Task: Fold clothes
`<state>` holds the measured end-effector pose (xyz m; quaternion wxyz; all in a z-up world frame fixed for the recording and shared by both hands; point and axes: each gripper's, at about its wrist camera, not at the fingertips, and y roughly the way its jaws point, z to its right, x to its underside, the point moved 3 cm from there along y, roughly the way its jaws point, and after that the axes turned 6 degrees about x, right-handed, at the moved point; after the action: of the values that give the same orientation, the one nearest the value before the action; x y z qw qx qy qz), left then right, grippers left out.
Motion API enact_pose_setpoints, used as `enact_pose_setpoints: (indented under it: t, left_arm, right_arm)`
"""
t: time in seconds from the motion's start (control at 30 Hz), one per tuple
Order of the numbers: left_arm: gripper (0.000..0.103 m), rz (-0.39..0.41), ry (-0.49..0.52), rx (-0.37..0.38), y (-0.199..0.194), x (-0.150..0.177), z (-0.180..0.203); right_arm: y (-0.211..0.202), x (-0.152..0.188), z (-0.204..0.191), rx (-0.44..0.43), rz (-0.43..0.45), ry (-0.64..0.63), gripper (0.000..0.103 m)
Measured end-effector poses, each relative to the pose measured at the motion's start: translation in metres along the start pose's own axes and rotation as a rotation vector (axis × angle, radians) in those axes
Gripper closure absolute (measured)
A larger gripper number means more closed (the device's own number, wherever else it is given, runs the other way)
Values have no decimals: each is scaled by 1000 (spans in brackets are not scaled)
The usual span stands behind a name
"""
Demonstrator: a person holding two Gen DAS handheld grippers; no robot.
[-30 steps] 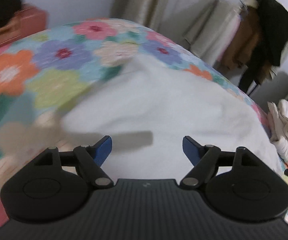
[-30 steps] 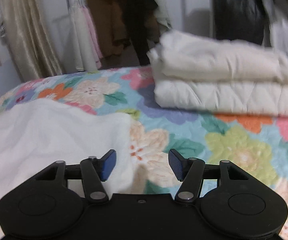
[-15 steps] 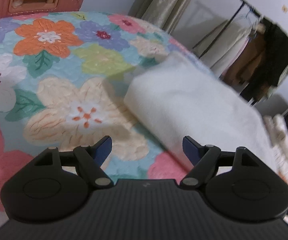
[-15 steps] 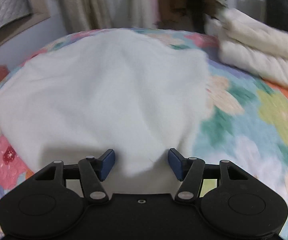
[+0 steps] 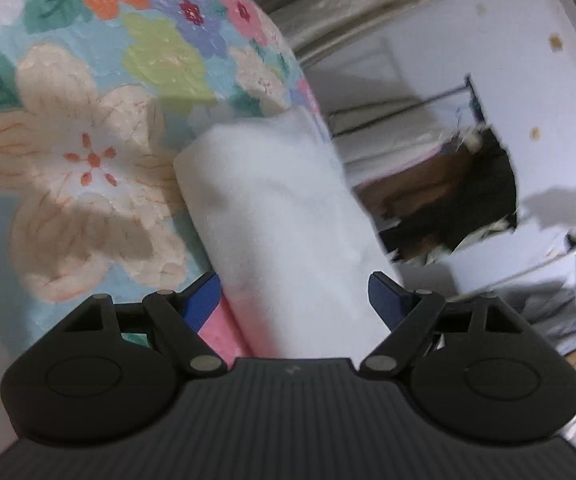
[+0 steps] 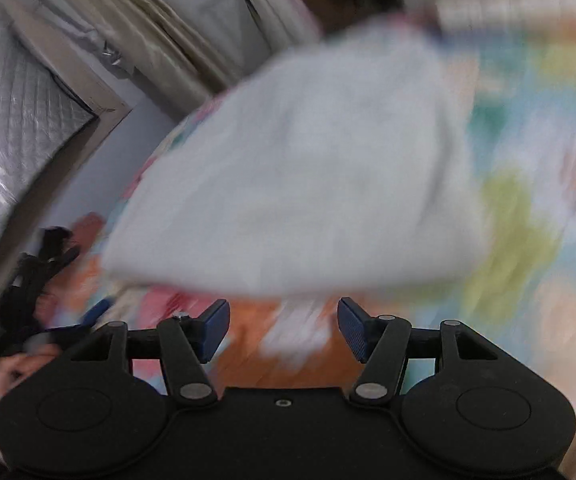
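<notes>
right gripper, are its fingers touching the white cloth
Apart. The right wrist view shows the right gripper open, with floral bedspread between its fingers and the white cloth lying ahead.

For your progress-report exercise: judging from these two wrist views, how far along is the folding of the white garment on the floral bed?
Done: the white garment lies as a narrow folded band on the floral bedspread. In hand: nothing; the left gripper and right gripper are open, approaching it. Left: probably another fold; the right view is too blurred to confirm.

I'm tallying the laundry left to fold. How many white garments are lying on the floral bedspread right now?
1. A single white garment lies on the floral bedspread, just ahead of both open hand-held grippers. Both views are narrow and the right one is blurred, so others may lie out of sight.
</notes>
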<state>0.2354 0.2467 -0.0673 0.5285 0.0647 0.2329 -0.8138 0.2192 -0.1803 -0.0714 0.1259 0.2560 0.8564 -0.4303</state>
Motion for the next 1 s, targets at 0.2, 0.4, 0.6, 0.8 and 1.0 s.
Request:
enact_pose_setpoints:
  t: [0.2, 0.4, 0.6, 0.8, 1.0]
  left_arm:
    - [22, 33, -27, -60, 27, 5, -18]
    - [22, 75, -172, -58, 79, -37, -44]
    - [69, 150, 6, -235, 94, -35, -13]
    - [76, 203, 221, -365, 62, -5, 47]
    - [77, 190, 218, -330, -21, 53, 78]
  right_arm:
    - [16, -1, 34, 3, 54, 251, 38]
    - [22, -31, 84, -114, 226, 578, 19]
    - [43, -57, 70, -65, 274, 434, 27]
    - [18, -104, 43, -52, 319, 161, 67]
    - [-59, -118, 54, -142, 264, 78, 67]
